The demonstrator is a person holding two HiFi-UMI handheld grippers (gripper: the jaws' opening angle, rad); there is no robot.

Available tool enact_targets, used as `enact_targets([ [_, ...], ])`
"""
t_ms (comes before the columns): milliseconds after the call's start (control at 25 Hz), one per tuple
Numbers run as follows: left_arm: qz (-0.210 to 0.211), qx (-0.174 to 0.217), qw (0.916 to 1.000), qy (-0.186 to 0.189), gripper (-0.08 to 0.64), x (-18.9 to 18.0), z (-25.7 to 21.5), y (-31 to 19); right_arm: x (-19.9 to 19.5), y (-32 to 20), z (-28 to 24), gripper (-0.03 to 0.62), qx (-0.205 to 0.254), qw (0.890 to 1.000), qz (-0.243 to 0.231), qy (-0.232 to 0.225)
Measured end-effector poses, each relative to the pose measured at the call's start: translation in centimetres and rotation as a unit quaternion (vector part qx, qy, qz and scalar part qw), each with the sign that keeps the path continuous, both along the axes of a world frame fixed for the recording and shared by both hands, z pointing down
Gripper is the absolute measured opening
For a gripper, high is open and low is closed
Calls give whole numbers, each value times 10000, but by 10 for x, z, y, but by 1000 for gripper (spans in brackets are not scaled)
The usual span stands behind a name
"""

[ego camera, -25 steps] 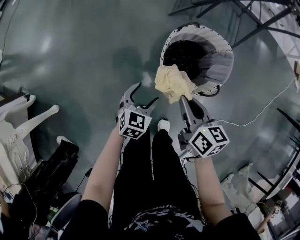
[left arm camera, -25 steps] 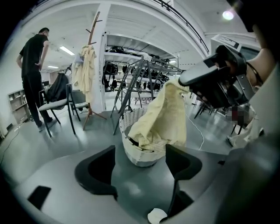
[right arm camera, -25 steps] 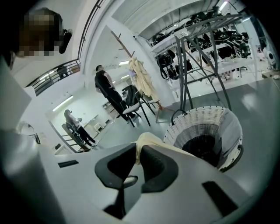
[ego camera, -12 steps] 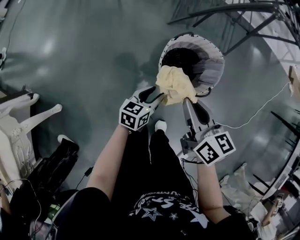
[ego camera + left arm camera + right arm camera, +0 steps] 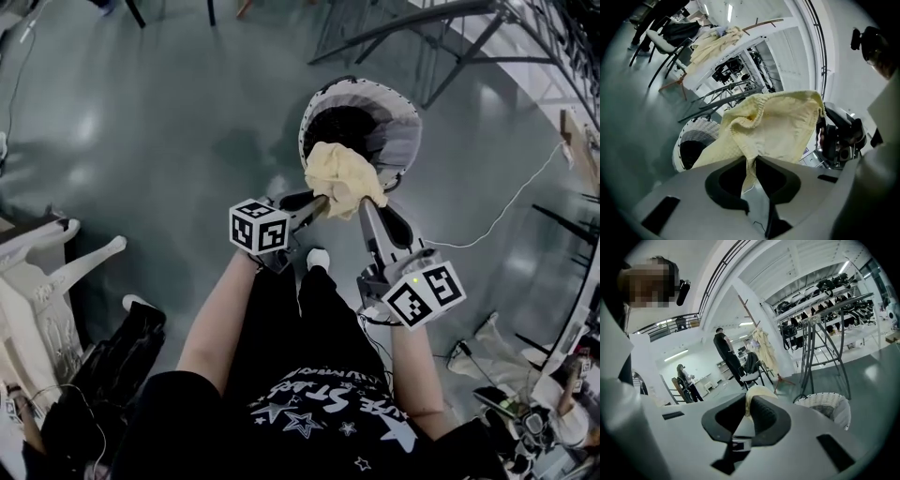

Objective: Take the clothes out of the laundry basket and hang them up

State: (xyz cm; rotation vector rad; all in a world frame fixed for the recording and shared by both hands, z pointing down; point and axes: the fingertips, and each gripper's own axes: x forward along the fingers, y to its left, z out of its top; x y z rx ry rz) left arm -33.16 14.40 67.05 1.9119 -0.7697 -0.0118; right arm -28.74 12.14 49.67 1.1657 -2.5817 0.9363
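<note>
A pale yellow knit garment point(image 5: 343, 177) hangs bunched over the round wicker laundry basket point(image 5: 401, 142), lifted clear of its dark inside. My left gripper point(image 5: 322, 202) has just been closing and is now shut on a fold of the garment point(image 5: 773, 129) at its lower left side. My right gripper point(image 5: 360, 200) is shut on the garment's lower right edge; a strip of the yellow cloth point(image 5: 752, 394) shows between its jaws. The basket point(image 5: 693, 140) lies below the cloth in the left gripper view and low right as the basket point(image 5: 827, 404) in the right gripper view.
A metal clothes rack point(image 5: 825, 329) stands beside the basket. White chairs point(image 5: 37, 272) and a dark bag point(image 5: 112, 356) are at my left. A white cable point(image 5: 506, 211) runs across the floor at right. Two people point(image 5: 725, 355) stand far off.
Both grippers have risen with the garment. The left gripper rolled over, came in from the left and closed on the cloth's edge. The basket has slid up in the head view.
</note>
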Motion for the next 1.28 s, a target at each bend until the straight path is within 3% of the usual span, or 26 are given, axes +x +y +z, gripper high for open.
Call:
enact_targets([
  [120,96,85,9997,-207,61,-4,-12,-3,15,-5,-3,38,-11,9997,196,137],
  [240,217,197,9956,-896,44,-25,-23,-2,26,-1,0,38,-39,9981,386,473],
  [440,113,435,9771,-2078,37,-56,-63,-2,61,12,-7,38,-205,9941,663,839],
  [680,51,942,9599,-2640,35,-48,-118,-27,106,19,-24,38,-272,9906,1120,731],
  [880,-14,1623,9426,-2918,34,-14,-163,-37,159,24,-35,38,-433,9877,1500,-66],
  [1280,-52,2005,9191,-3391,35,111,-206,-45,285,7,-49,38,-505,9856,1423,-768],
])
